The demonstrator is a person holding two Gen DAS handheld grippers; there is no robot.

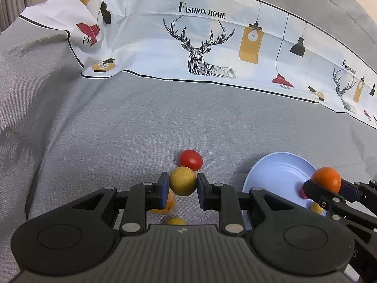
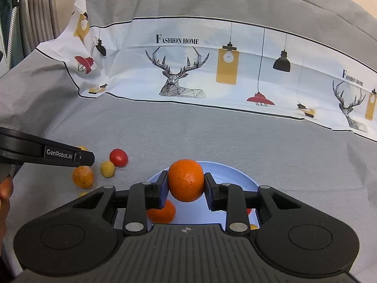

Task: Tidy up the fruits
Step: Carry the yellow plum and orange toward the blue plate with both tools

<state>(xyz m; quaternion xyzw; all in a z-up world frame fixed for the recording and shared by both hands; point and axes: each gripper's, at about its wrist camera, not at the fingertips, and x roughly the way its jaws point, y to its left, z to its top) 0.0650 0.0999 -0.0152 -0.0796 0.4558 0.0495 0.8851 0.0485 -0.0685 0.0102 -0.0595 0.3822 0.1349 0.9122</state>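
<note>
Right tool around orange

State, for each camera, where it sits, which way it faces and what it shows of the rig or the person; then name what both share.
Left wrist: sits on the left gripper, faces forward and down at the grey cloth; its jaws clamp a yellow fruit.
Right wrist: sits on the right gripper, faces down over the blue plate, clamping an orange; a hand shows at left.
Shared: plate, red fruit, deer-print sheet.
</note>
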